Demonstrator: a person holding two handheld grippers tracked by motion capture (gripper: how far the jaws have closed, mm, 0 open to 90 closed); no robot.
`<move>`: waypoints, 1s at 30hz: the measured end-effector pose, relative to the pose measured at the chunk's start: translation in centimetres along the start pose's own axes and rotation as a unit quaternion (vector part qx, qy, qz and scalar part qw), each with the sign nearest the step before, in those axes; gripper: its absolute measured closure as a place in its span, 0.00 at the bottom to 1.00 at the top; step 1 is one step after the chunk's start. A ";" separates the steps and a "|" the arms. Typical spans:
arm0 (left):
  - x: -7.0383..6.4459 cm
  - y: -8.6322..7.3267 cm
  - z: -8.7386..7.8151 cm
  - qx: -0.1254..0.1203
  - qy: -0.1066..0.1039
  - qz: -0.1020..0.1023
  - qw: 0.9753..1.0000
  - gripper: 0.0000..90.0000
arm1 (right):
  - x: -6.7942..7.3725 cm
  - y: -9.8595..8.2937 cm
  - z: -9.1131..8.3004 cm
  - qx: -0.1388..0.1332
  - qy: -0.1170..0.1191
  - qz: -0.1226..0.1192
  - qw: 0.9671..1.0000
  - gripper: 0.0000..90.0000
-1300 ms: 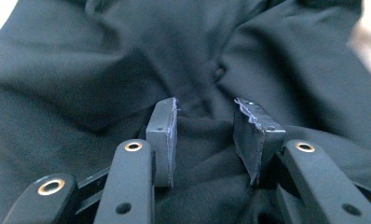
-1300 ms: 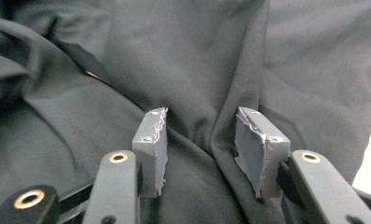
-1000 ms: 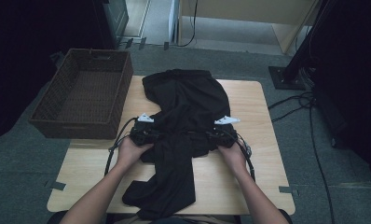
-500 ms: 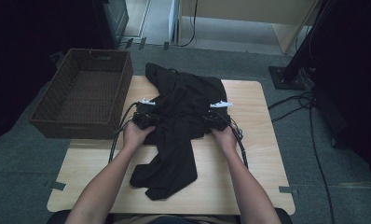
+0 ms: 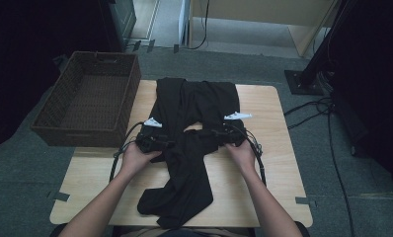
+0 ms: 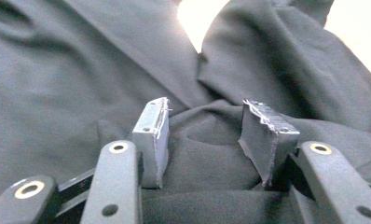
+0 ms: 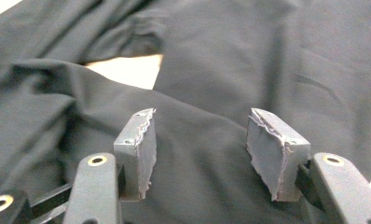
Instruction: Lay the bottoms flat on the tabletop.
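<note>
The jaws of the left gripper (image 6: 204,135) are seen parted, with a low ridge of black cloth lying loose between the pads and nothing pinched. The jaws of the right gripper (image 7: 200,149) are likewise spread wide over flat cloth. The black trousers (image 5: 194,123) are spread on the counter (image 5: 278,163), legs trailing toward the person, beside the wicker basket (image 5: 86,98). The cloth is judged soft, light and limp; a gathered fold at each side edge should be taken.

no readable text, labels, brands or numbers on anything.
</note>
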State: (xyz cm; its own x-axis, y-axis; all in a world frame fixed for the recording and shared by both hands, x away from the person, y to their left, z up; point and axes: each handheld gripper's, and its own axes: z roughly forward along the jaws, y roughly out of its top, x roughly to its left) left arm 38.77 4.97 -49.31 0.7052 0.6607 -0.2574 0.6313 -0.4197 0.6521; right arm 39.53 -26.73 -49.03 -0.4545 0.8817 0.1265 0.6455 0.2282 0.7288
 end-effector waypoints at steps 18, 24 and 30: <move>-0.6 -2.4 -0.4 -0.001 0.007 0.013 1.000 0.56 | 4.4 -2.5 1.7 0.008 -0.006 -0.061 0.998 0.78; 0.3 -2.4 -0.8 -0.002 0.014 -0.006 1.000 0.57 | 3.7 -2.1 0.7 0.027 0.004 -0.058 0.998 0.93; 0.5 -2.5 -1.1 0.001 0.016 -0.012 1.000 0.57 | 2.7 -2.2 -3.2 0.002 0.003 -0.053 0.999 0.92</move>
State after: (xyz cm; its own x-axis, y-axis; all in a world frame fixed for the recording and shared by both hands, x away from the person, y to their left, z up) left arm 37.22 7.02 -50.26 0.6789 0.6903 -0.2501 0.6490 -0.4049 0.6441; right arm 34.91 -26.12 -48.12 -0.5245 0.8498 0.0522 0.5960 0.3227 0.7353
